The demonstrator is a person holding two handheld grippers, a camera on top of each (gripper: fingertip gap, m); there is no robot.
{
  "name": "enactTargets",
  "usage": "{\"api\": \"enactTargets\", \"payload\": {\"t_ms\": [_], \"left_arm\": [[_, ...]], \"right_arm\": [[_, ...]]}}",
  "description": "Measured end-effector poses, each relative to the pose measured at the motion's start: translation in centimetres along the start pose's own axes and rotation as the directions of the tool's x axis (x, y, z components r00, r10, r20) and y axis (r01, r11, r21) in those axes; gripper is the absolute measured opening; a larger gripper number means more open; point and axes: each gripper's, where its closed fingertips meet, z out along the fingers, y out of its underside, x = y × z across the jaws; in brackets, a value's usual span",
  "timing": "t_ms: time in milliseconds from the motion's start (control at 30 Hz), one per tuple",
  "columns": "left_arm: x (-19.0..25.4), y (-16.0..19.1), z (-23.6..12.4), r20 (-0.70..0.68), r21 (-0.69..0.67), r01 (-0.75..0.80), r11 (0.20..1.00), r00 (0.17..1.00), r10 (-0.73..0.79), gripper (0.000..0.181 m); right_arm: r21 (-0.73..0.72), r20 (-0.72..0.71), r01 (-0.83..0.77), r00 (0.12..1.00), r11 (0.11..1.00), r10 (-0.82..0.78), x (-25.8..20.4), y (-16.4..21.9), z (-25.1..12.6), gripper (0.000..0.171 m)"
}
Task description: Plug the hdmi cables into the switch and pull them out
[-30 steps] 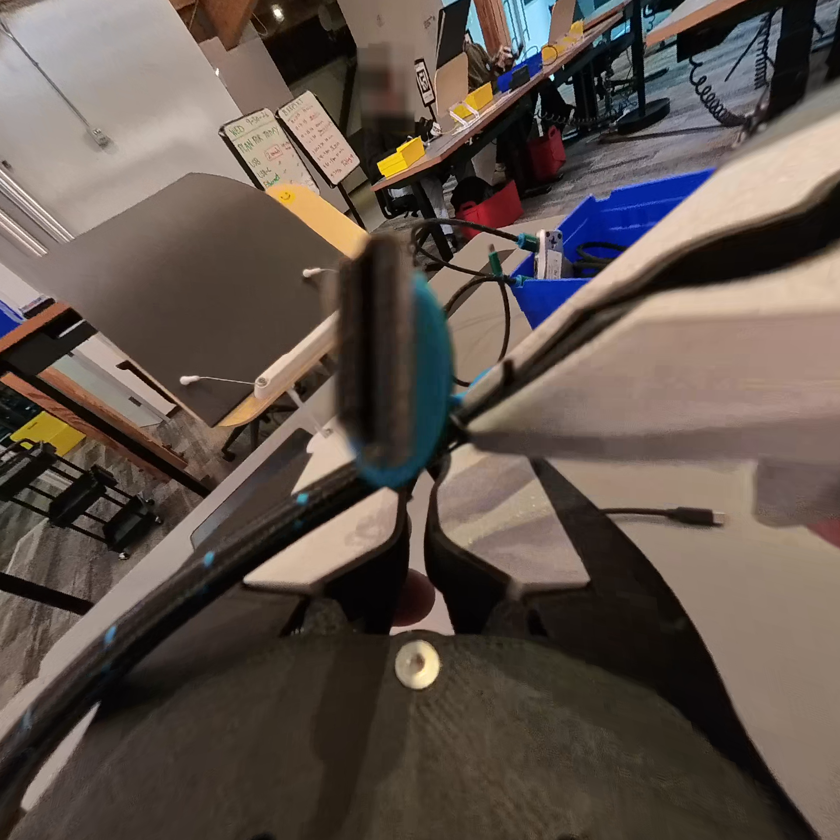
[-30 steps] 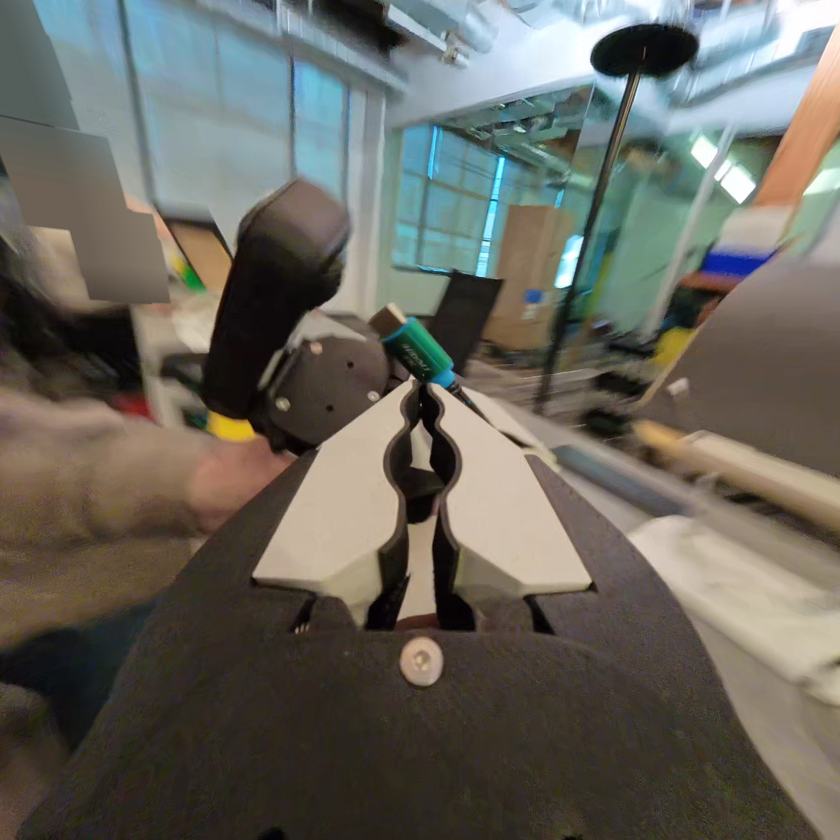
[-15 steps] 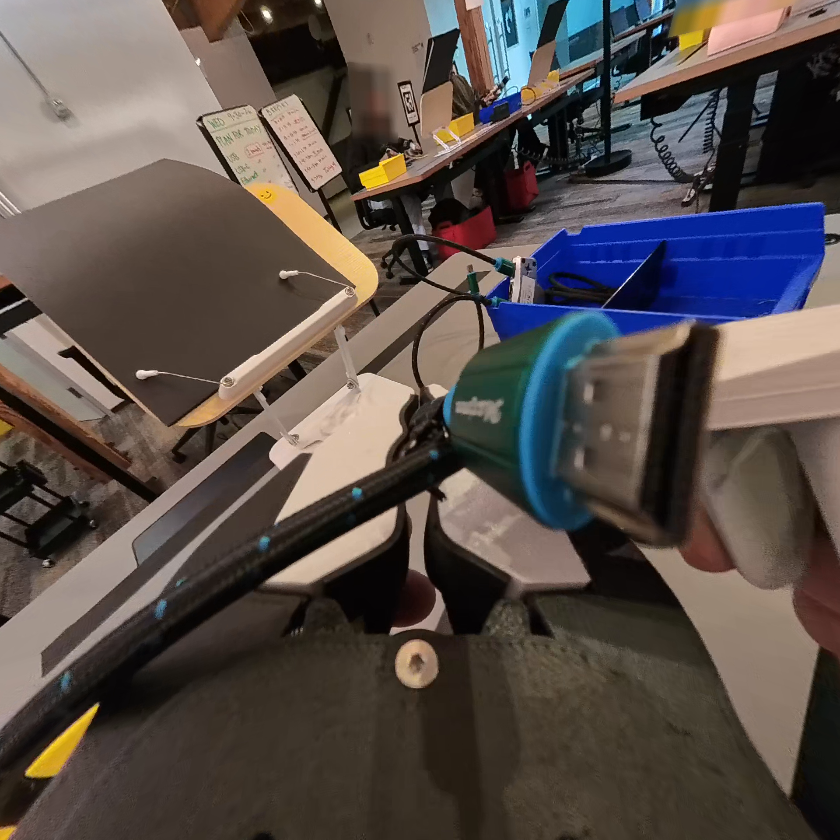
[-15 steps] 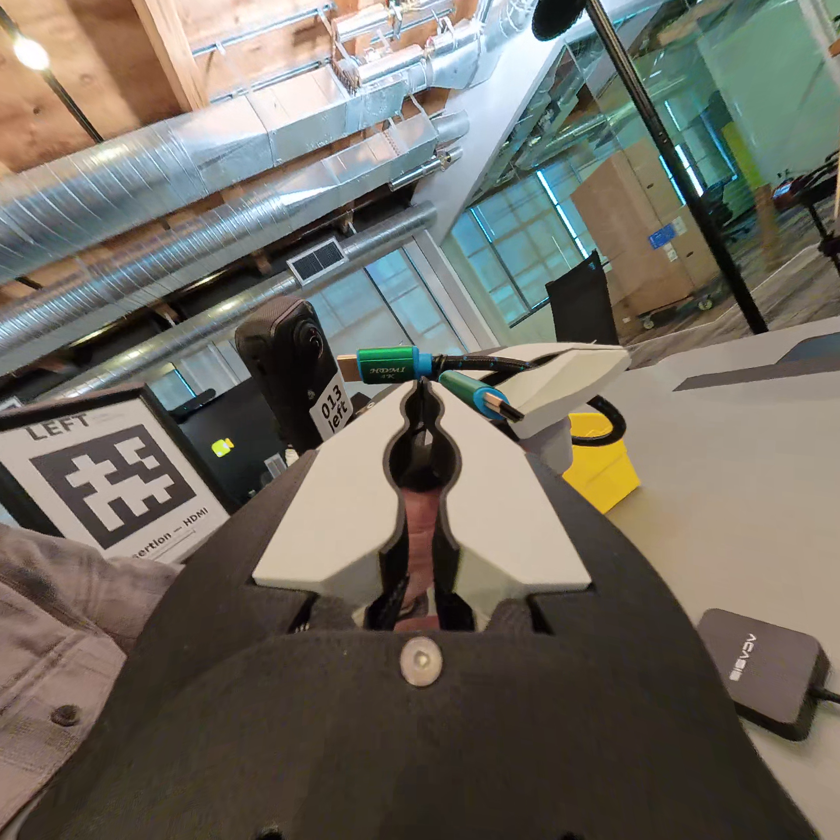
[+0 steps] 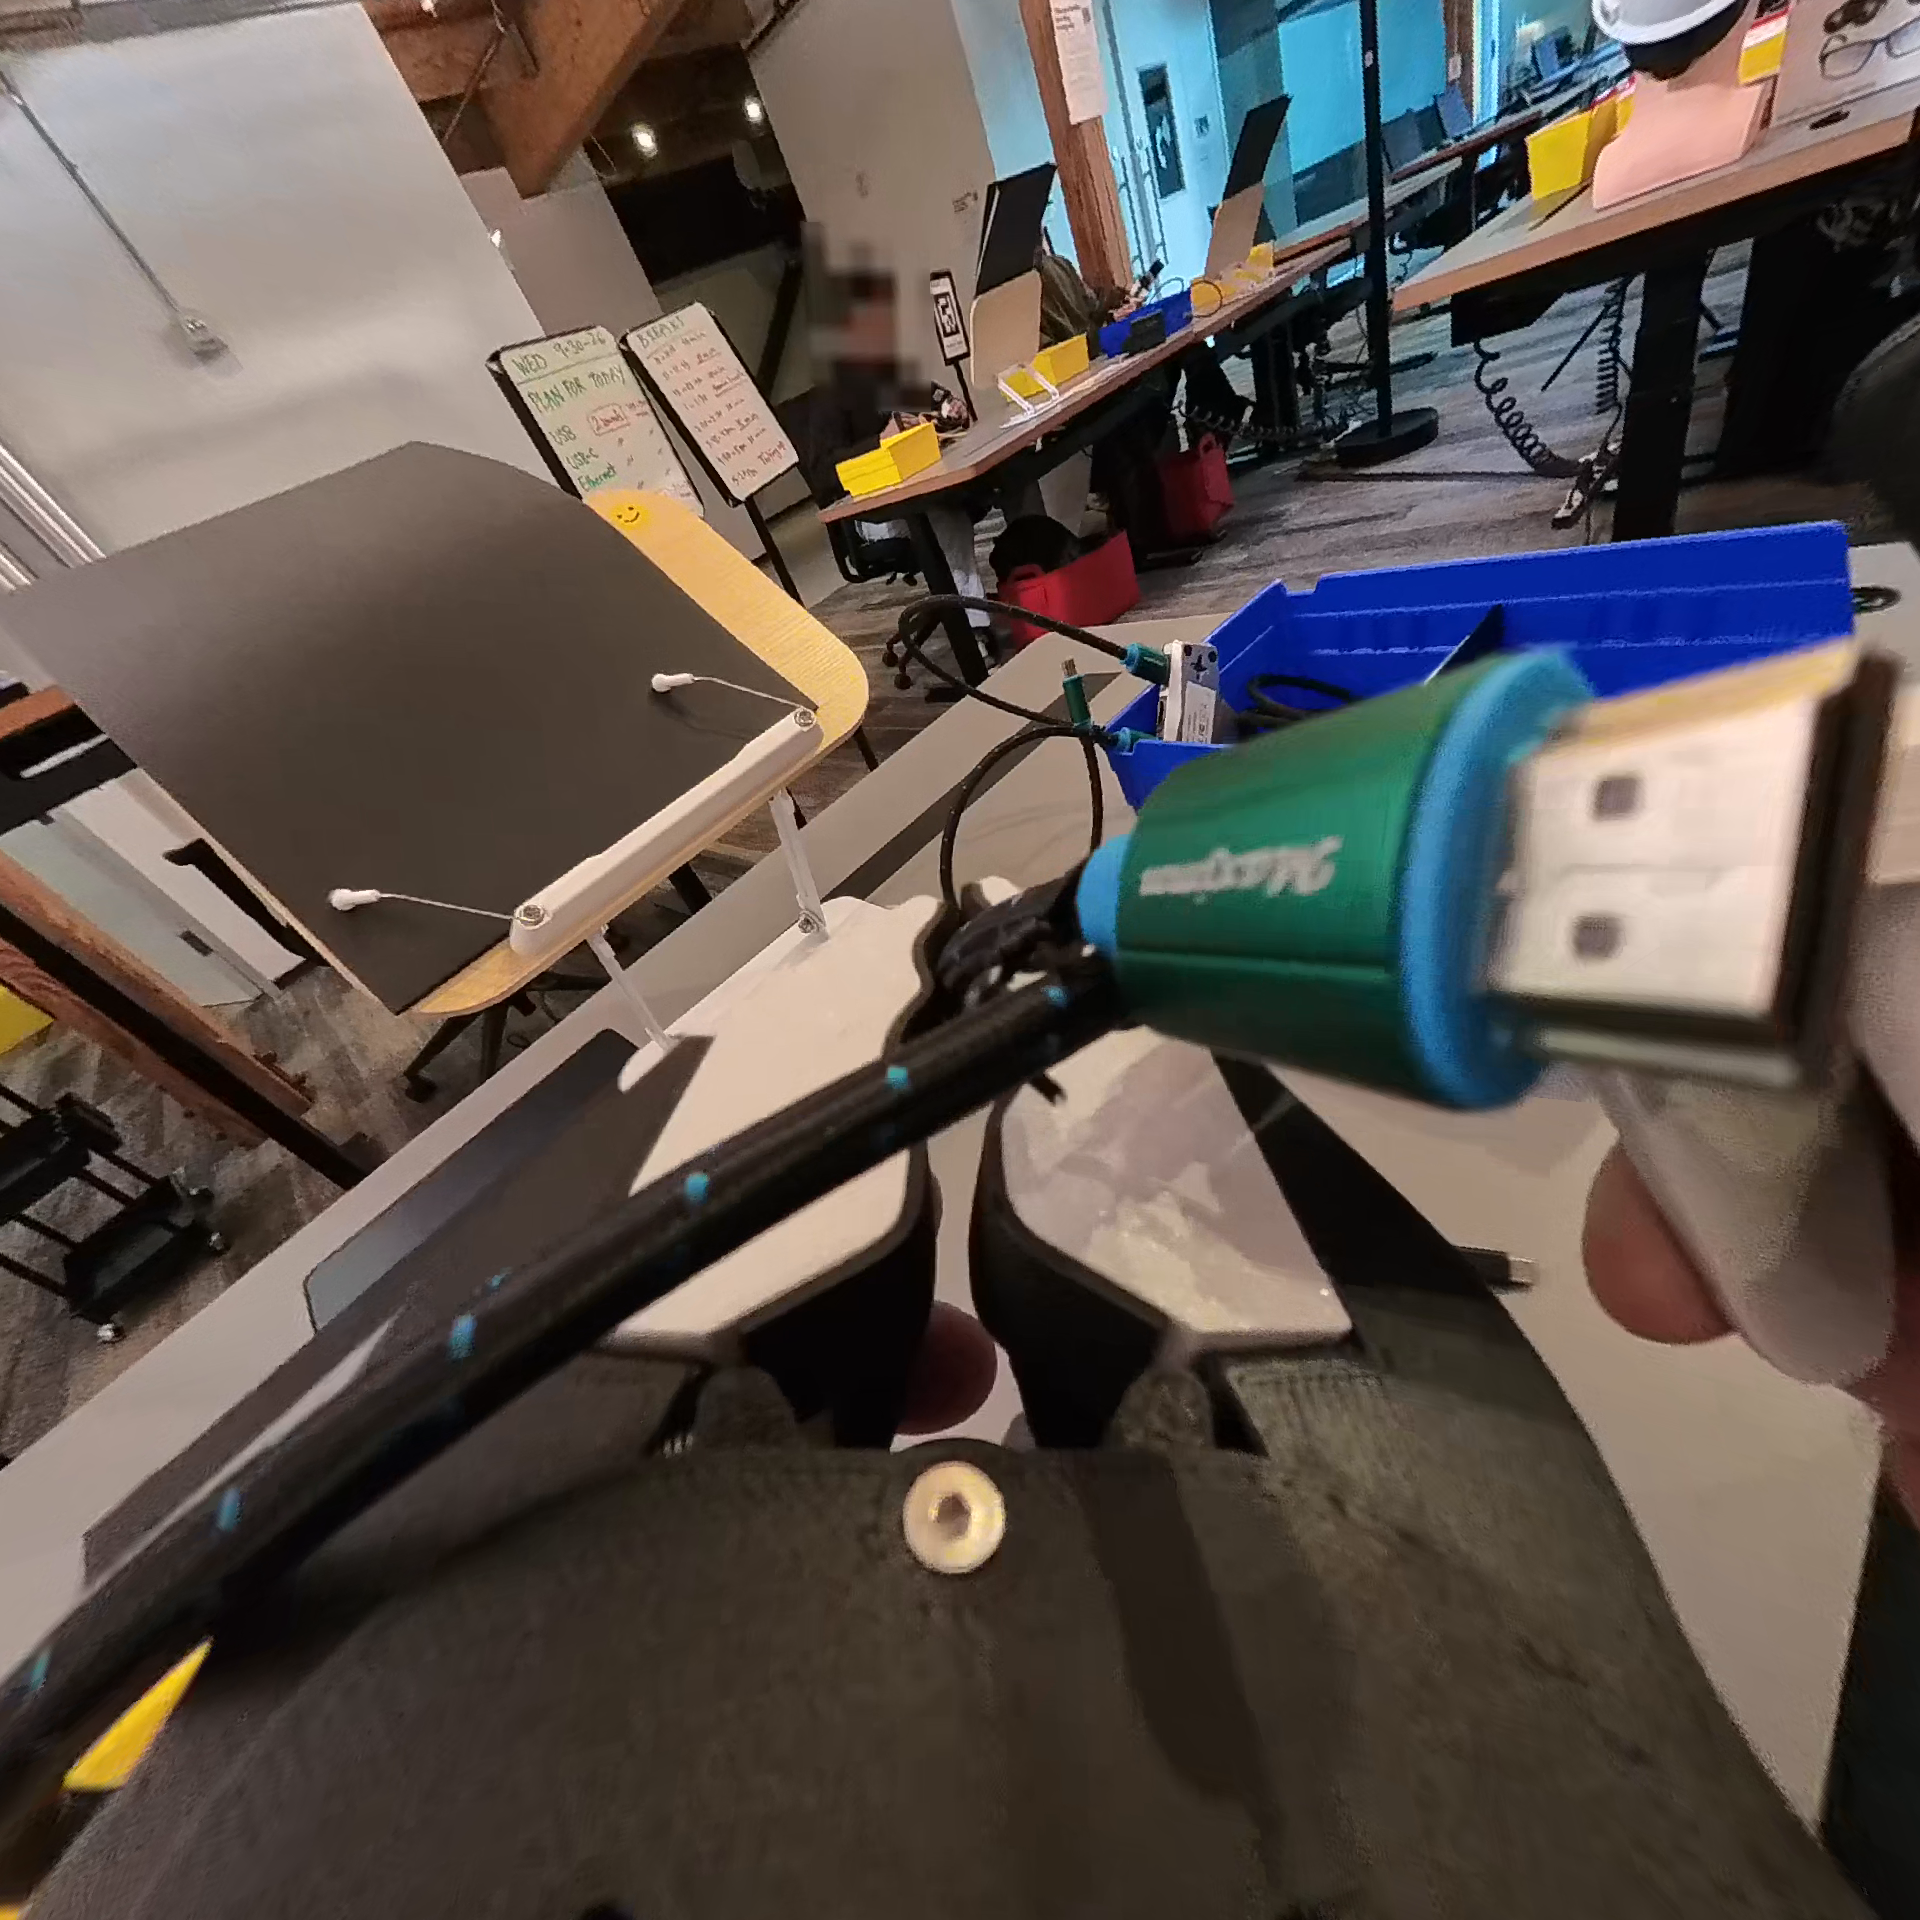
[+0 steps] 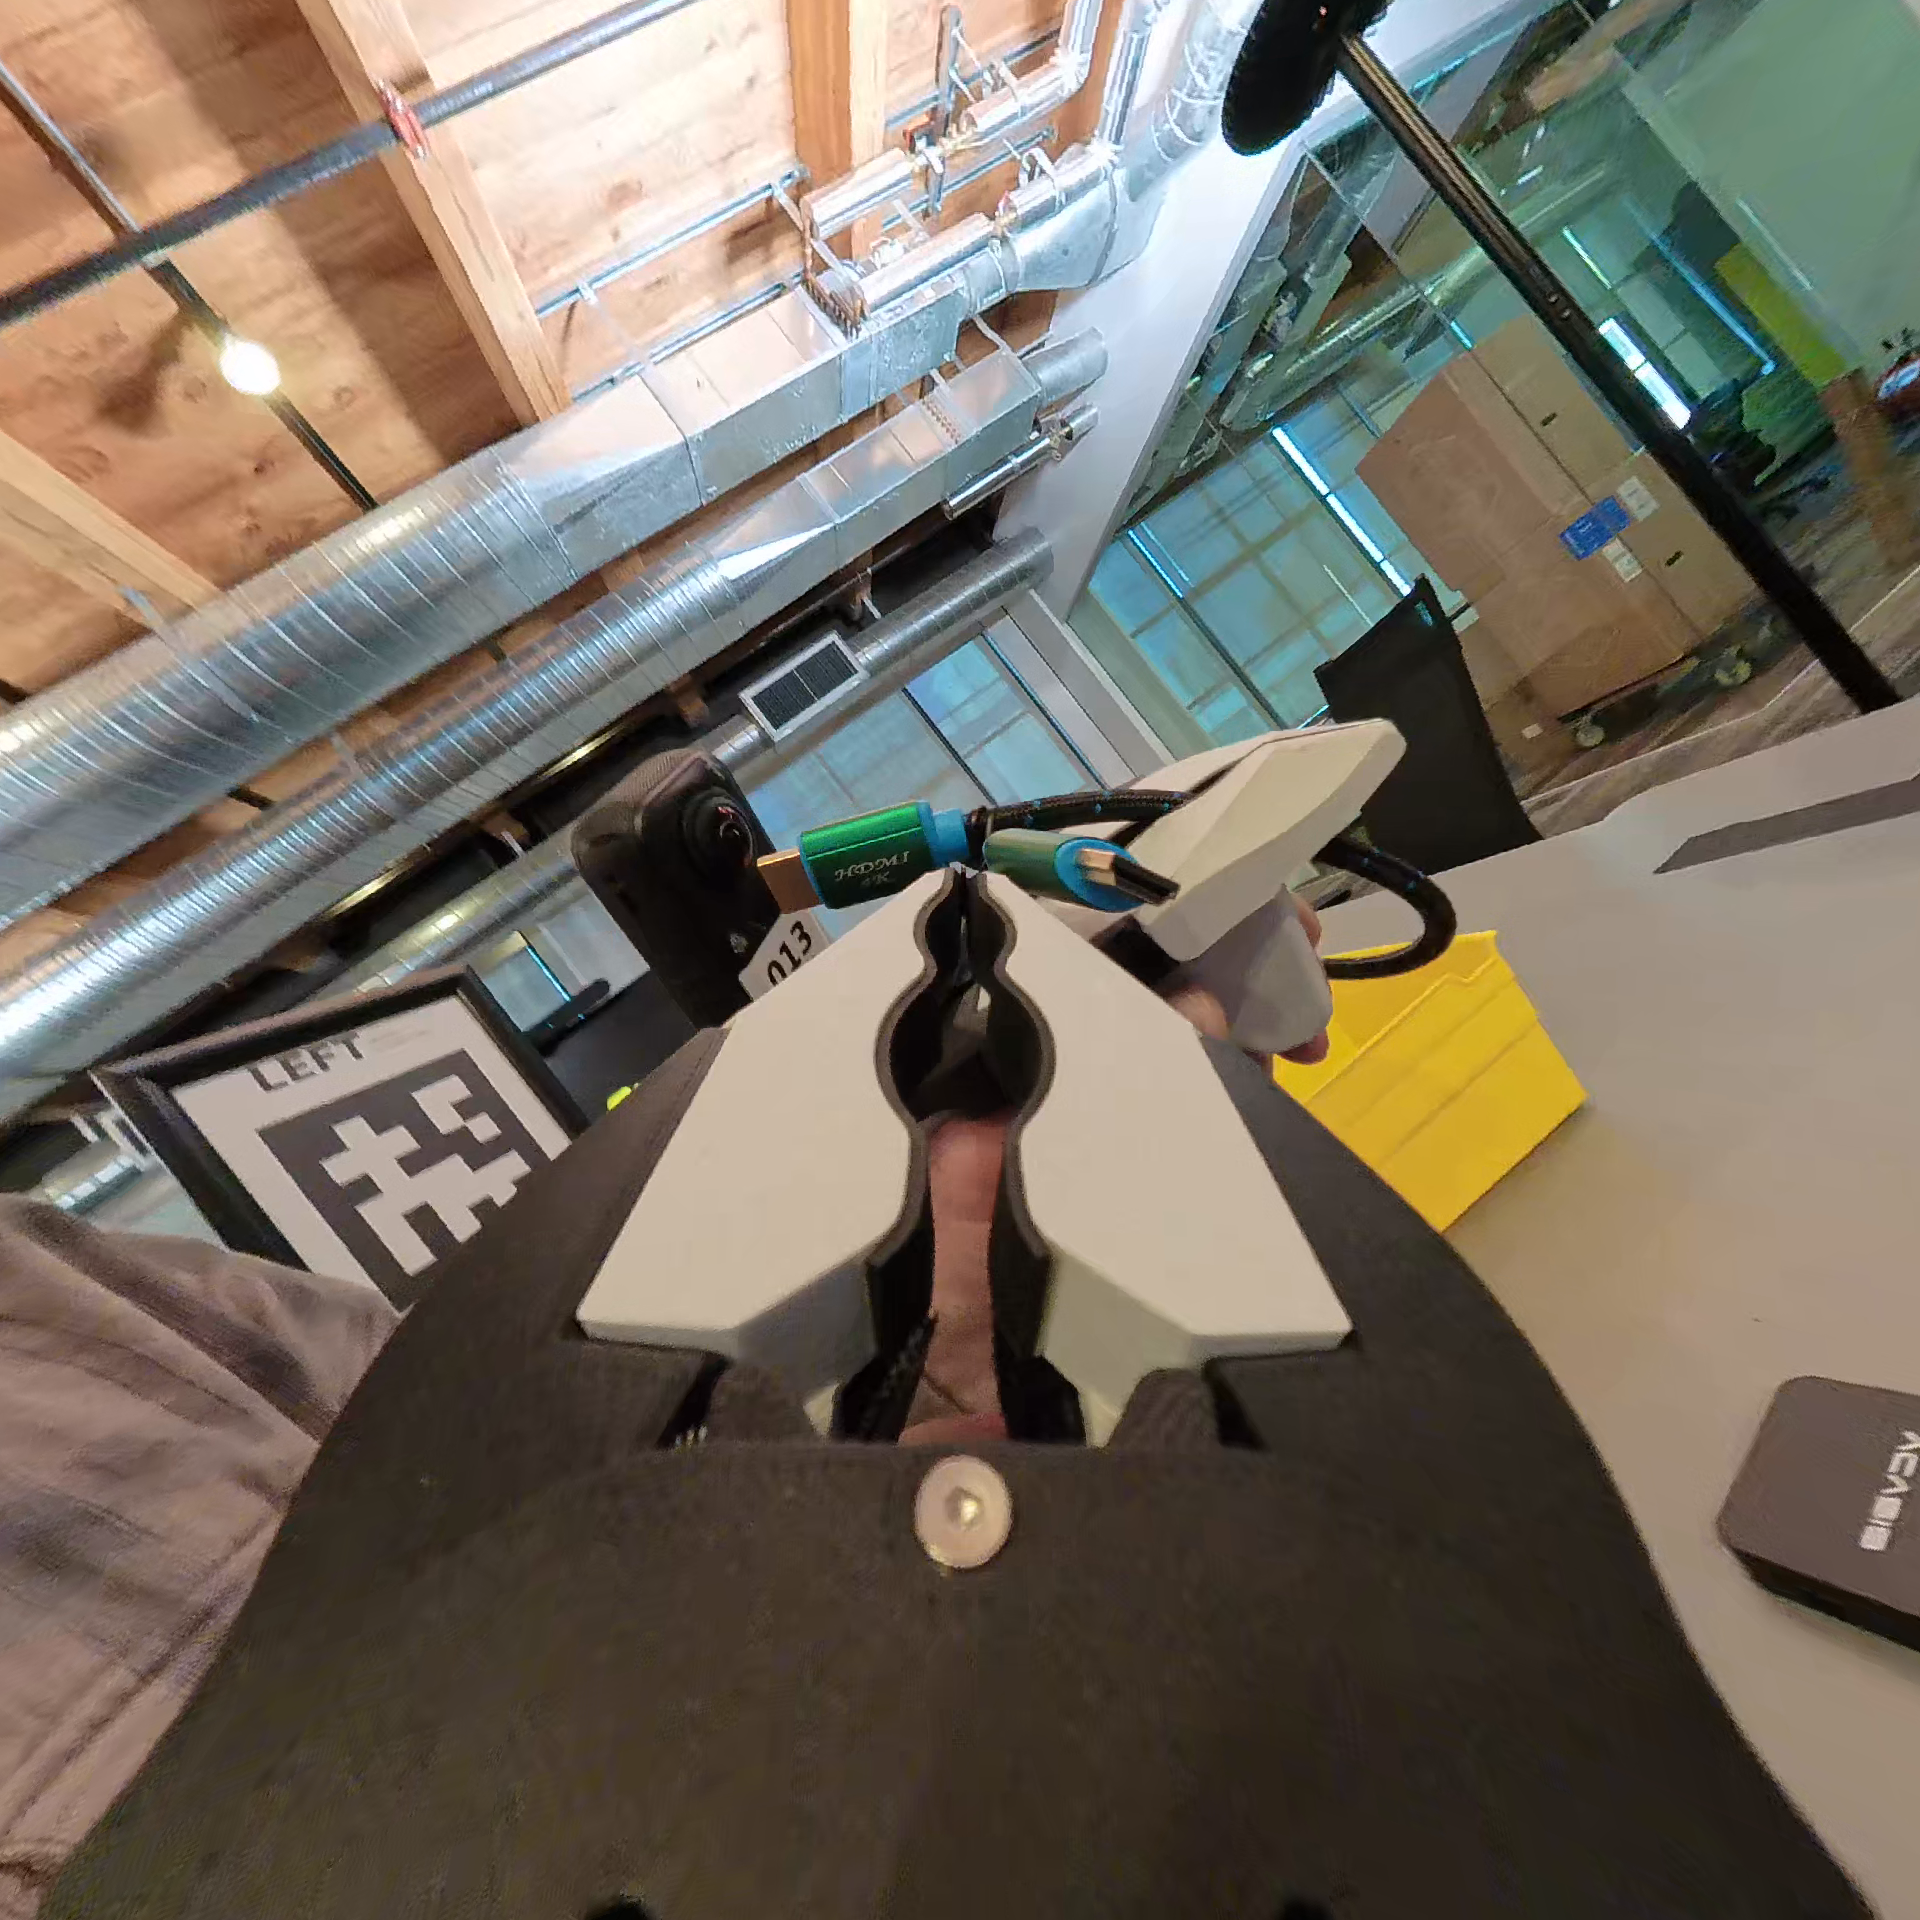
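Observation:
In the left wrist view my left gripper (image 5: 966,935) is shut, with a bunch of black braided HDMI cable at its tips. One stretch of cable (image 5: 623,1226) runs back over its left finger. A green plug with a blue collar (image 5: 1299,883) hangs close to the camera, with its metal end pointing right at a white gripper finger (image 5: 1901,790). In the right wrist view my right gripper (image 6: 961,888) points up and is shut on the cable just behind a green plug (image 6: 868,857). A second plug (image 6: 1081,868) points right at the other gripper's white fingers (image 6: 1273,821). The dark switch box (image 6: 1829,1496) lies on the table.
A yellow bin (image 6: 1455,1081) stands on the grey table (image 6: 1714,1039) under the cables. A blue bin (image 5: 1558,623) with more cables is at the far table edge. A black board on a stand (image 5: 395,707) is at the left. A marker sign (image 6: 395,1143) stands beside a sleeve. One gripper's finger ends stand about 8 centimetres off the other's.
My right gripper has swung upward, from facing the room to facing the ceiling. In the left view the plug has turned from end-on to side-on and come nearer.

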Motion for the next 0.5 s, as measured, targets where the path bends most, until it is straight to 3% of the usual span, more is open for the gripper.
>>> {"api": "enactTargets", "payload": {"t_ms": [33, 167, 200, 300, 367, 500], "left_arm": [[0.1, 0.1, 0.1, -0.014, 0.001, 0.031, 1.000, 0.999, -0.031, 0.000], [0.3, 0.3, 0.1, -0.026, -0.001, 0.042, 0.999, 0.999, -0.042, 0.000], [0.1, 0.4, 0.1, -0.018, -0.001, 0.053, 0.999, 0.998, -0.053, 0.000], [-1.1, 0.8, 0.1, -0.013, -0.029, 0.066, 0.997, 0.998, -0.067, 0.000], [-1.2, 1.1, 0.2, -0.017, -0.042, 0.079, 0.996, 0.997, -0.080, 0.000], [0.0, 1.9, 0.6, -0.048, -0.077, 0.059, 0.995, 0.997, -0.062, 0.000]], "right_arm": [[0.004, 0.005, -0.021, 1.000, 1.000, 0.021, 0.1, -0.1, 0.0, 0.000], [-0.024, 0.015, 0.010, 1.000, 1.000, -0.010, 0.1, 0.1, 0.1, 0.000], [-0.045, 0.006, 0.062, 0.998, 0.997, -0.062, 0.1, 0.1, 0.1, 0.000], [-0.138, -0.049, 0.347, 0.933, 0.928, -0.356, 0.4, 0.0, 0.0, 0.023], [-0.196, -0.057, 0.569, 0.807, 0.799, -0.588, 0.1, -0.3, 0.1, 0.025], [-0.308, -0.032, 0.862, 0.414, 0.403, -0.910, 0.0, -0.7, 0.4, 0.022]]}}
